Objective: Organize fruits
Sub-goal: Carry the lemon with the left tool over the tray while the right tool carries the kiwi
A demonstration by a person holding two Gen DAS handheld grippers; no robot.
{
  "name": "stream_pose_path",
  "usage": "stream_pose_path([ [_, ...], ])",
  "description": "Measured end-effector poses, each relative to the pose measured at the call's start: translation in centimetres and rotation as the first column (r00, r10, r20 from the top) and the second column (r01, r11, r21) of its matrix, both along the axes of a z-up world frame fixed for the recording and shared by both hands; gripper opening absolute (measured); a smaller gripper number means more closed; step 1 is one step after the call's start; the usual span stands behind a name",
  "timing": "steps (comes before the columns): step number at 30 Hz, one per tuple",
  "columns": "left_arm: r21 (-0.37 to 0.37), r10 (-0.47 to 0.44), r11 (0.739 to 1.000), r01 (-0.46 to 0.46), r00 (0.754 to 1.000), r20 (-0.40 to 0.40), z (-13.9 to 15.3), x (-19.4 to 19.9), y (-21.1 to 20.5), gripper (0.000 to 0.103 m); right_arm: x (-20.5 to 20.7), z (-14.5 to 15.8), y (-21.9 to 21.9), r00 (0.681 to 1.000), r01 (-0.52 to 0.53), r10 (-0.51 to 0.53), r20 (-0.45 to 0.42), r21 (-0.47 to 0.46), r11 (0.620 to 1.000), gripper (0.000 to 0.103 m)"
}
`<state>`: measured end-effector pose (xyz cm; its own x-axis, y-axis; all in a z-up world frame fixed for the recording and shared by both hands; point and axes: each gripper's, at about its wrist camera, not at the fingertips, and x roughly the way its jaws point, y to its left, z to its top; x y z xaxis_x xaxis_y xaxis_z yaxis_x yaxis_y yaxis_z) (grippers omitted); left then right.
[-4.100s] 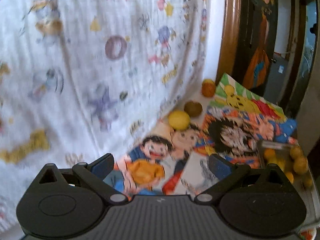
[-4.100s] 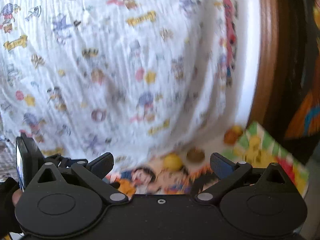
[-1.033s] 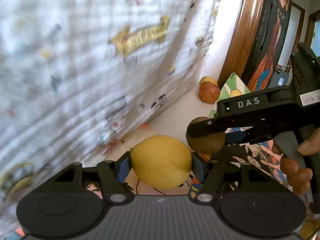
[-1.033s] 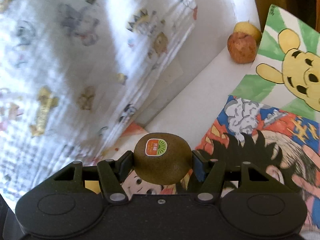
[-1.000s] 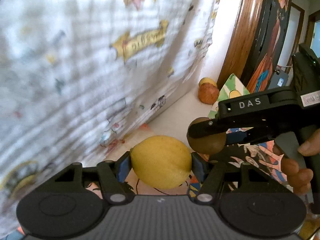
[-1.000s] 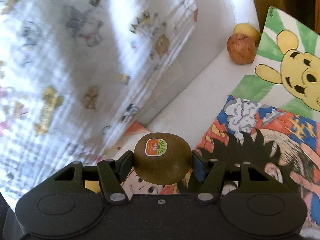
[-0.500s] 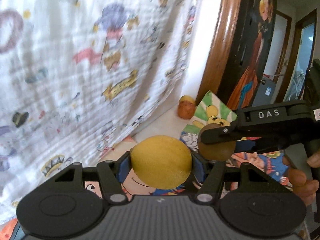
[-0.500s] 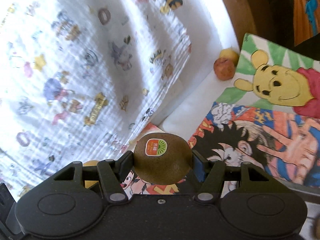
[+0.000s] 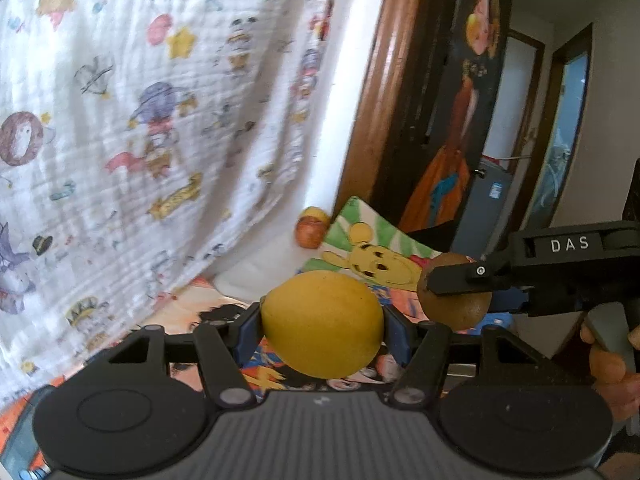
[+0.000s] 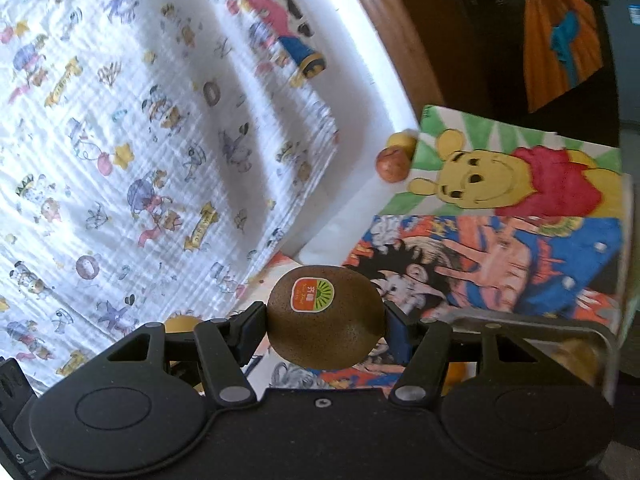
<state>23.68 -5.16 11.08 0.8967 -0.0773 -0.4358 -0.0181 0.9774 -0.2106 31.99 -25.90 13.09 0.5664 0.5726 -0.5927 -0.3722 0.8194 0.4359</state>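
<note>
**Two fruits in the jaws, tray just below**

We carry one fruit in each tool. Our left gripper has its jaws clenched on a lemon, the blue pads pressing its two ends so the round body cannot roll out. Our right gripper grasps a kiwi the same way, across its width, sticker up. Both fruits hang clear above the cartoon posters that cover the worktop, which we judge suits a carry toward a container rather than a set-down here.

We take the Winnie-the-Pooh poster as our landmark. An apple with a yellow fruit just behind it sits at that poster's far left corner, against the printed cloth. A metal tray lies on the near side of that poster, at the lower right of the right wrist view, with something yellow inside; it seems the likely place for sorting.

As for writing, the right tool's side reads "DAS" in the left wrist view. The kiwi's sticker is orange and green with small characters we cannot read.
</note>
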Motion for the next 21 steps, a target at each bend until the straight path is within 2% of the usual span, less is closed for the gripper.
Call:
stream_pose_path([
  [11,-0.036,-0.096,0.995,0.097,0.995,0.012,-0.4,-3.2,-4.6,0.067,-5.3,0.3,-5.2,0.996,0.078,-0.078,0.035,-0.004,0.997,0.064],
  [21,-0.056,-0.143,0.988,0.143,0.990,-0.006,-2.1,-6.0,-7.2,0.067,-9.2,-1.8,-8.1,0.992,0.122,-0.122,0.031,-0.009,0.992,0.064],
])
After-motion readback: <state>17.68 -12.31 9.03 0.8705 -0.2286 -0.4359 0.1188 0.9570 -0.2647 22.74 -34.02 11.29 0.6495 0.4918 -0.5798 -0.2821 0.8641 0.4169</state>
